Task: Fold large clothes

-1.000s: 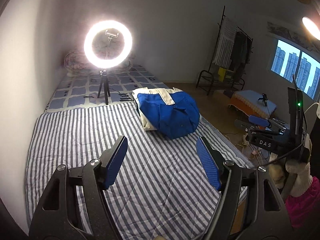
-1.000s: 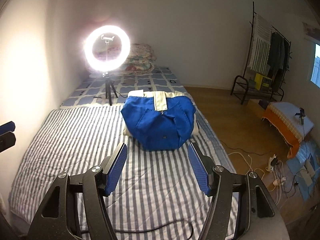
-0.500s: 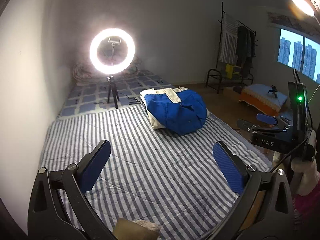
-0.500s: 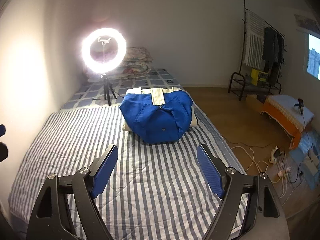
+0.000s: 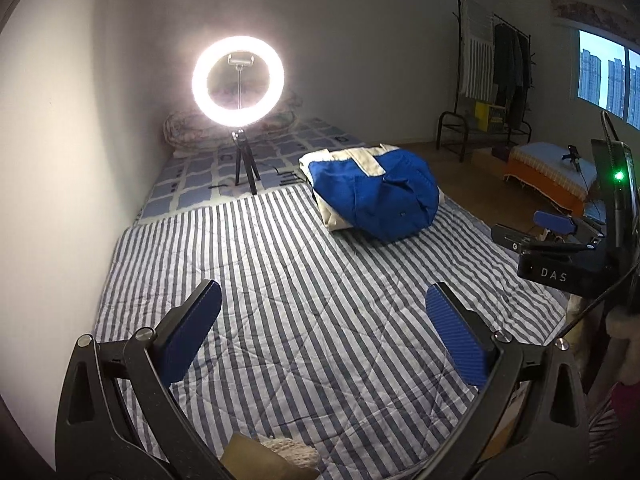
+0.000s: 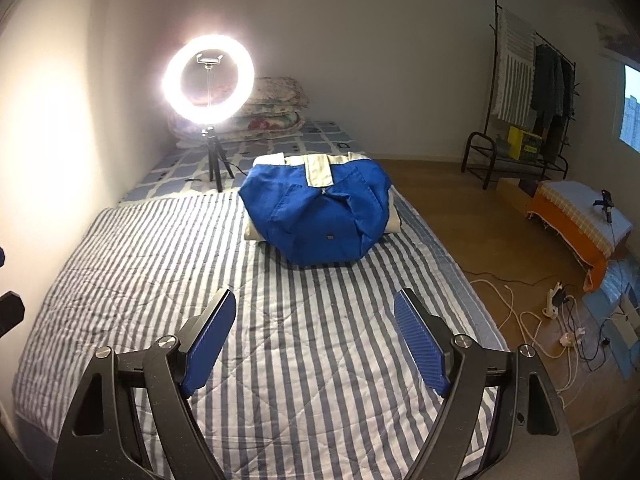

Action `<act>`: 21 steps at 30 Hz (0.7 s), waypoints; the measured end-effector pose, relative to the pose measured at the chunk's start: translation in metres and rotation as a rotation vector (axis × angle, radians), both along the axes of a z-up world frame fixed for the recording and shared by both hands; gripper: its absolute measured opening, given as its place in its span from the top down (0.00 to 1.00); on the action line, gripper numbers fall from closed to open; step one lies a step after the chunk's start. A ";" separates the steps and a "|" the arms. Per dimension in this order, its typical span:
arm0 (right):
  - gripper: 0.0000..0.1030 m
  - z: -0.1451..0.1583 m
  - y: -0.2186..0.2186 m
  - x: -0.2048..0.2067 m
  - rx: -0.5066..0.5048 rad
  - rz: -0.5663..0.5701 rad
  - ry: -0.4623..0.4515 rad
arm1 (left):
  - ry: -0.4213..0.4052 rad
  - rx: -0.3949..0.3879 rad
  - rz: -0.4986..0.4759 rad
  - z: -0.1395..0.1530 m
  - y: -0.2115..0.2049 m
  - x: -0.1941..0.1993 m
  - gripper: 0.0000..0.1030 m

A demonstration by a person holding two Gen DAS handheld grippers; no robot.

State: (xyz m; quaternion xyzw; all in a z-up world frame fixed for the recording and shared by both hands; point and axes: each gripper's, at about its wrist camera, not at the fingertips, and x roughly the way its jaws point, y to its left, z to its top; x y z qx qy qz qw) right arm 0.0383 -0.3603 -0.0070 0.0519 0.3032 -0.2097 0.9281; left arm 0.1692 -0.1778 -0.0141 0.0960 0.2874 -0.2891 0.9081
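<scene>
One striped quilt (image 6: pixel 160 248) | ring light (image 6: pixel 208 82) | wooden floor (image 6: pixel 460 208)

hidden partly behind the ring light (image 6: pixel 208 83): the quilts (image 6: pixel 276 114). cut off by the right edge in the left view: the window (image 5: pixel 608 76) and the right gripper (image 5: pixel 560 236). too small to read: the tag on the blue garment (image 6: pixel 316 216). cut by the bottom edge: a beige thing (image 5: pixel 268 454), unclear.

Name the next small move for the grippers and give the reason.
Probably advance both toward the blue and cream garment. It lies bundled at the far end of the striped quilt, while the left gripper and right gripper are open, empty and short of it.
</scene>
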 end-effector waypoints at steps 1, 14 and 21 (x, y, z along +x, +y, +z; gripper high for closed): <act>0.21 -0.001 0.000 0.000 -0.001 0.001 0.004 | 0.007 0.005 -0.005 -0.002 -0.001 0.000 0.00; 0.21 -0.004 0.000 0.008 -0.004 0.019 0.016 | 0.003 0.019 -0.011 -0.003 -0.002 -0.002 0.00; 0.21 -0.005 -0.001 0.009 0.004 0.018 0.022 | 0.001 0.019 -0.009 -0.002 0.000 -0.002 0.00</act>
